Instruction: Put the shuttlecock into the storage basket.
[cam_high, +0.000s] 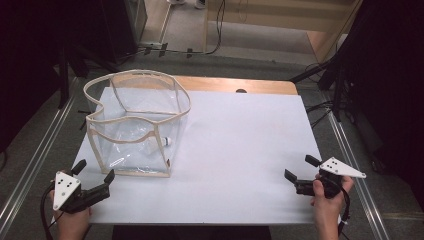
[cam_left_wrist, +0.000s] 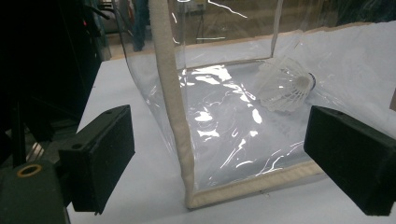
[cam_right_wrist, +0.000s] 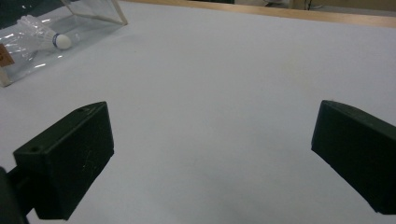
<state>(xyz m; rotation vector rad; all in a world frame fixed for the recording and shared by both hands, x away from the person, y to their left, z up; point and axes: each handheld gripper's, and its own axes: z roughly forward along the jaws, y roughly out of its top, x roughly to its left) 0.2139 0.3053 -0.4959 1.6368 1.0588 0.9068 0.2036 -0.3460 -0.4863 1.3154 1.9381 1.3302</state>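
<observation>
A clear plastic bag (cam_high: 137, 125) with cream edging stood open on the table's left half, a white shuttlecock (cam_high: 161, 143) lying inside on its floor. The left gripper (cam_high: 94, 171) hovered just in front of the bag's near corner, jaws wide and holding nothing. The right gripper (cam_high: 299, 167), also wide and empty, sat well apart over bare white table (cam_high: 240, 145). The left gripper view showed the shuttlecock's feathers (cam_left_wrist: 285, 84) through the plastic. Grey floor surrounded the table.
</observation>
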